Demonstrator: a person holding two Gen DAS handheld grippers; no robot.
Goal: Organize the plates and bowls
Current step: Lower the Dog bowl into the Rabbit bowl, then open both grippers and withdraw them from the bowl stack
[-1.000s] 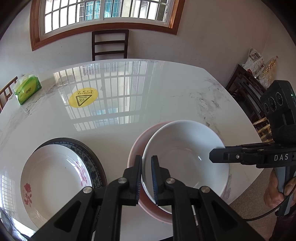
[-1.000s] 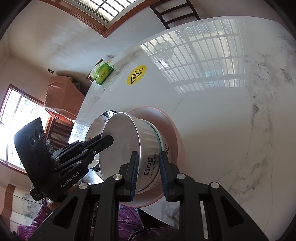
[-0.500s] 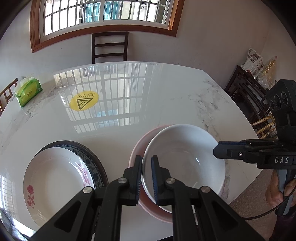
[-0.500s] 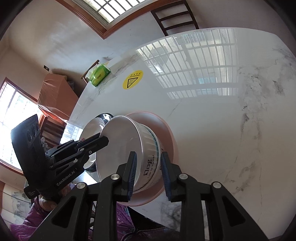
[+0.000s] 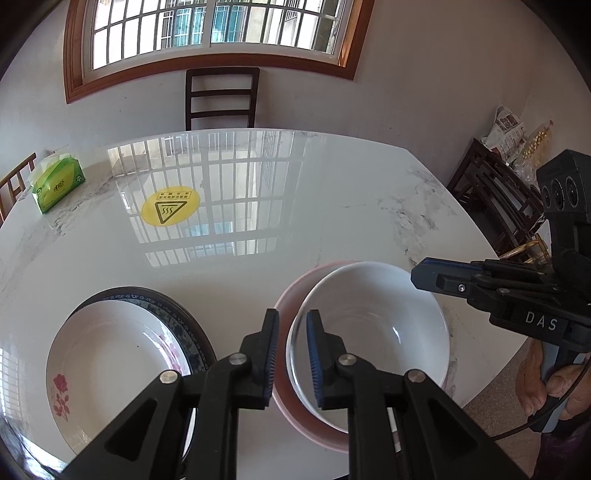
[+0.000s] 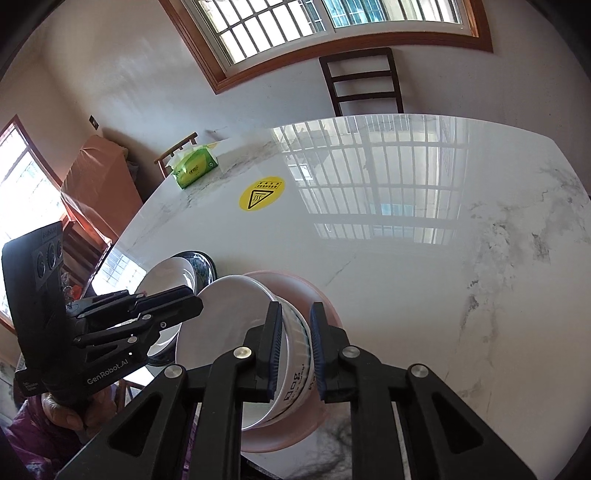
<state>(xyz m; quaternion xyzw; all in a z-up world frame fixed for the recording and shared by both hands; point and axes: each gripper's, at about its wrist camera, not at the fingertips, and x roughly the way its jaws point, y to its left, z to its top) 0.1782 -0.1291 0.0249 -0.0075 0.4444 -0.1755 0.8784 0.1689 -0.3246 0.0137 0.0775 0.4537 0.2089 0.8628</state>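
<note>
A glossy white marble table (image 5: 332,192) mirrors a wood-framed arched window with white grilles (image 5: 207,26) in the far white wall. A dark wooden slat-back chair (image 5: 221,98) stands beneath it. A dark wooden shelf unit (image 5: 495,192) sits at right.

1. Bright daylight enters through the barred window (image 5: 218,26) behind the far wall.
2. The glossy marble table (image 5: 332,206) mirrors the window bars as a strong, pale glare patch in both views.
3. A second window (image 6: 22,177) at the left of the right wrist view is blown out to white.
4. Fisheye distortion bends the table edge and walls, with black vignetting in the corners.
5. Focus is sharp; no motion blur shows.
</note>
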